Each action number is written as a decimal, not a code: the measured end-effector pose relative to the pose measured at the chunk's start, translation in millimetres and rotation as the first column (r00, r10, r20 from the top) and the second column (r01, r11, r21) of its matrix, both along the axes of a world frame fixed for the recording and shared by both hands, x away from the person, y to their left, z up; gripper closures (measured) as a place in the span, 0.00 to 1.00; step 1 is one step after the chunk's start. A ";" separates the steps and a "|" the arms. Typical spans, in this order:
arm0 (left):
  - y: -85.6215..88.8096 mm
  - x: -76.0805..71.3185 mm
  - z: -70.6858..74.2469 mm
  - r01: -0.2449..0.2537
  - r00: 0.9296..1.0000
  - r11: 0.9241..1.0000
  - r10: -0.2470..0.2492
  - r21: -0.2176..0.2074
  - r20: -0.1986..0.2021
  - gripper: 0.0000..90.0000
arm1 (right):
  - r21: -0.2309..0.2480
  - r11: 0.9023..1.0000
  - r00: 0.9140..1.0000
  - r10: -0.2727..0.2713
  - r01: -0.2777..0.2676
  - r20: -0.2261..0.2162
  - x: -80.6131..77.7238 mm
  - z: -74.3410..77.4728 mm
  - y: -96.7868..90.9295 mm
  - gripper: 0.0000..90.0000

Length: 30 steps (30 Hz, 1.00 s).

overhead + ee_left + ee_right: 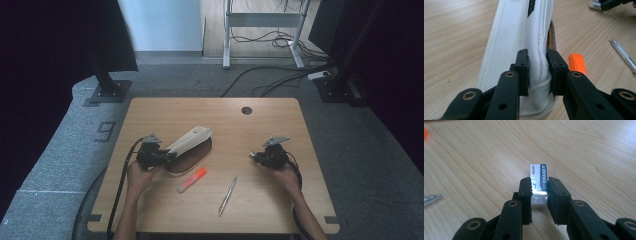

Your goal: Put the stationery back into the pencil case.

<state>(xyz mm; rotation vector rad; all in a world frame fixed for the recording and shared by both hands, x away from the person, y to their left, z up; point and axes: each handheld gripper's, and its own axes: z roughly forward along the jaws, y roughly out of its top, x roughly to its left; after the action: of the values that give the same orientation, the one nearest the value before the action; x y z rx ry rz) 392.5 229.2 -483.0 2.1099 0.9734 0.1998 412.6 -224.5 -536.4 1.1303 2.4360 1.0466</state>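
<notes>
the white pencil case (524, 32) lies left of the table's (280, 125) middle, its upper flap pinched in the left gripper (537, 72); thin fabric could slip free. right of centre, the right gripper (540, 192) clamps an eraser (539, 178) by one end, which might twist out. the orange highlighter (192, 180) and pen (227, 196) lie nearer

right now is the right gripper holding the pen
No, the right gripper is shut on the eraser, while the pen lies loose on the table.
</notes>
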 end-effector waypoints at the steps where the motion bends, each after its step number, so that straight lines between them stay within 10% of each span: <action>1: 0.0 -0.1 0.0 0.000 1.000 1.000 0.000 0.000 0.001 0.81 | 0.002 1.000 1.000 0.000 0.000 0.002 -0.2 1.1 -0.4 0.80; 30: 2.4 0.1 2.0 0.002 1.000 1.000 -0.002 -0.021 -0.007 0.81 | 0.027 0.997 0.997 0.075 -0.076 0.032 1.0 32.7 40.8 0.80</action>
<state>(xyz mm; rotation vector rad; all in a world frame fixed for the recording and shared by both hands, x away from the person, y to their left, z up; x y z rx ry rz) 392.5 231.6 -481.0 2.0934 0.9735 0.1801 413.6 -183.7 -503.7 1.0300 2.4641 1.1154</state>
